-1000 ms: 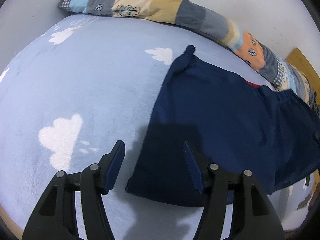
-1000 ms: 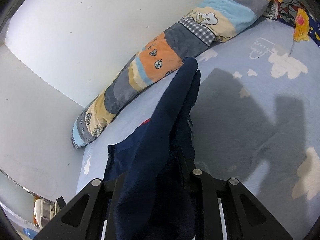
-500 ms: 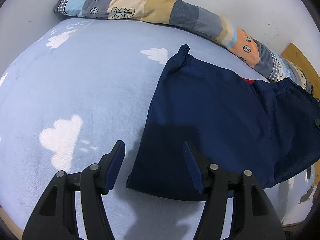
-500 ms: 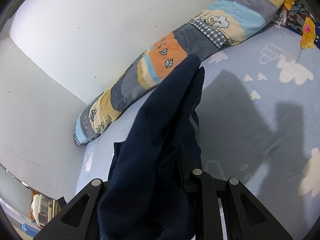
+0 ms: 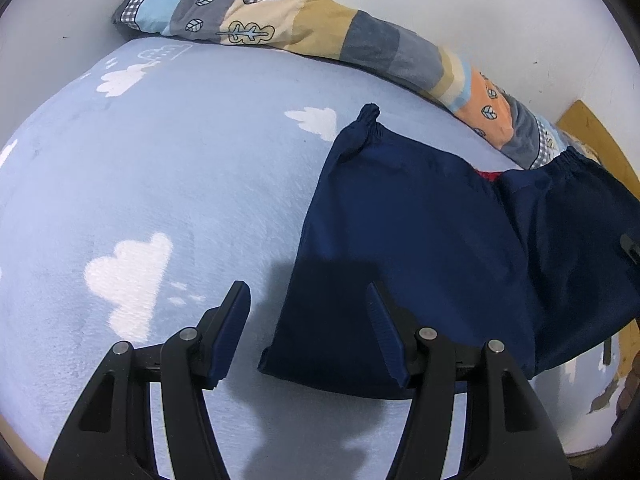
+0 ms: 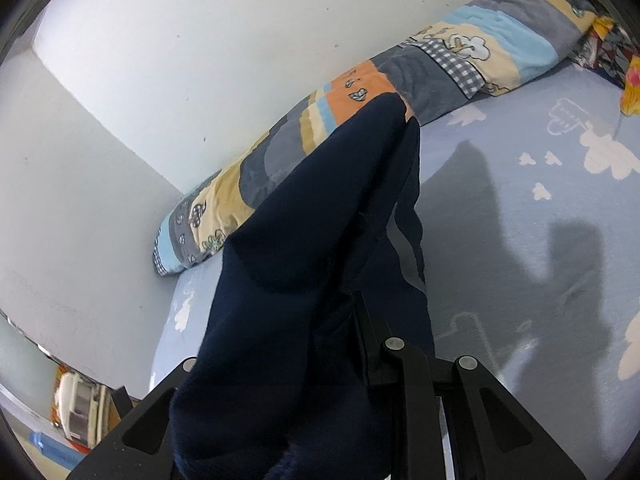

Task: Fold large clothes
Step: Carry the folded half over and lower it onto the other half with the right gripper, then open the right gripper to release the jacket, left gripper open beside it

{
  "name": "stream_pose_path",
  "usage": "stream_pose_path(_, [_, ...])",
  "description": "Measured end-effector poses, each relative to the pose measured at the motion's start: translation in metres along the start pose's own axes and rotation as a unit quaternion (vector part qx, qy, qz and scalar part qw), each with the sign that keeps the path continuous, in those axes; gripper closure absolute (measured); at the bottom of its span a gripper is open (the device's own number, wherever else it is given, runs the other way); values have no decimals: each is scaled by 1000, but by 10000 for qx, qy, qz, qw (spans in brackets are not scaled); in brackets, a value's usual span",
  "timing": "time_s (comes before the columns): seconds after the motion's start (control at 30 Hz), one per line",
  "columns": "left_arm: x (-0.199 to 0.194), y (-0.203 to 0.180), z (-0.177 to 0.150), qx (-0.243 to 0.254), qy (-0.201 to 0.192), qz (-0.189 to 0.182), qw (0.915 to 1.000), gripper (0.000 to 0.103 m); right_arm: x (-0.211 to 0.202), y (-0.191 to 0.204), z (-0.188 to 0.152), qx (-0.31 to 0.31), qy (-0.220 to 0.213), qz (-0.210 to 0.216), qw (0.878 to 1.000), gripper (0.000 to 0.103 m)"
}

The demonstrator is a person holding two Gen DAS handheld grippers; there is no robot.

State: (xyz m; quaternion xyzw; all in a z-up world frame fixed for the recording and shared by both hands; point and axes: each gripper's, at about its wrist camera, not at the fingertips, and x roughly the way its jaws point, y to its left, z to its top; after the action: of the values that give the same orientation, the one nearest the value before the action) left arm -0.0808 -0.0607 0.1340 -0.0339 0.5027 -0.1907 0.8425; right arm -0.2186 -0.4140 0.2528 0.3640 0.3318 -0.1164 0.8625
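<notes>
Pale blue bedsheet printed with white clouds, spread over a bed filling most of both views. Along its far edge, a long patchwork bolster in grey, tan, light blue and orange panels with leaf and tree prints, pressed against a plain white wall marked with a few small specks. Wall corner at left of the right wrist view. Brown wooden board at right edge of the left wrist view. Bright patterned fabric bunched at upper right of the right wrist view. Dark shadows across the sheet.
</notes>
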Motion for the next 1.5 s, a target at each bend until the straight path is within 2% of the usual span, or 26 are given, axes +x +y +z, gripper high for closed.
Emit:
stream_pose_path(0.43, [-18, 28, 5, -340, -210, 63, 9992, 43, 27, 70, -26, -276, 184, -102, 9994, 82])
stream_pose_path(0.6, [-22, 43, 5, -435, -252, 124, 9987, 44, 68, 100, -62, -431, 354, -109, 9984, 82])
stream_pose_path(0.77, [-26, 63, 6, -649, -256, 154, 9974, 43, 120, 130, -126, -680, 653, -18, 9955, 86])
stream_pose_path(1.03, [-31, 83, 6, -858, -268, 132, 9959, 43, 154, 163, -157, -1099, 1005, -316, 9883, 86])
stream_pose_path(1.27, [-34, 86, 6, -844, -292, 116, 9959, 43, 145, 198, -163, -1280, 836, -73, 9882, 86])
stream_pose_path(1.37, [-32, 92, 5, -910, -247, 131, 9955, 43, 156, 217, -169, -1636, 813, -225, 9829, 86])
stream_pose_path(1.4, [-31, 94, 5, -930, -228, 144, 9953, 43, 167, 216, -177, -1745, 879, -371, 9800, 86])
stream_pose_path(1.5, [-31, 92, 5, -881, -223, 157, 9957, 43, 193, 201, -194, -1657, 1169, -435, 9783, 86])
